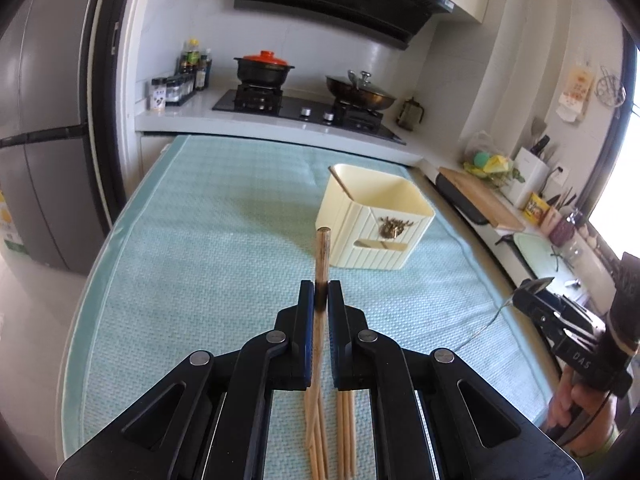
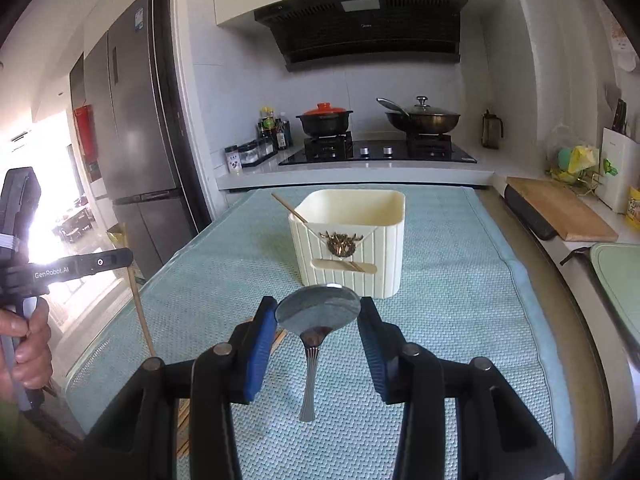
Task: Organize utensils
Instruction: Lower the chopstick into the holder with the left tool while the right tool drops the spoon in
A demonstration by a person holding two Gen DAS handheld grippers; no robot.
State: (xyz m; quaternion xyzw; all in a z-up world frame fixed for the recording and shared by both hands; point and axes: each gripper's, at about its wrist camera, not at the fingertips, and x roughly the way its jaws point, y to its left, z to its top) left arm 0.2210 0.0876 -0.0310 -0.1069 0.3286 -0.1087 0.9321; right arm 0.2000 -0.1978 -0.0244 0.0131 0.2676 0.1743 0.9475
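A cream ribbed utensil holder (image 1: 374, 226) (image 2: 352, 240) stands on the teal mat, with one chopstick (image 2: 289, 208) leaning in it. My left gripper (image 1: 321, 294) is shut on a wooden chopstick (image 1: 322, 256), held above the mat and pointing toward the holder. Several more chopsticks (image 1: 332, 436) lie on the mat below it. My right gripper (image 2: 319, 312) is shut on a metal spoon (image 2: 318, 310), gripping the bowl by its edges; the handle hangs down. The left gripper (image 2: 116, 258) with its chopstick also shows at the left of the right wrist view, and the right gripper (image 1: 536, 286) at the right of the left wrist view.
The teal mat (image 1: 200, 260) covers a table. Behind it is a stove with a red-lidded pot (image 1: 264, 68) and a wok (image 1: 360, 94). A cutting board (image 2: 560, 208) and a knife block (image 2: 618, 168) sit on the right counter. A fridge (image 2: 132, 120) stands at the left.
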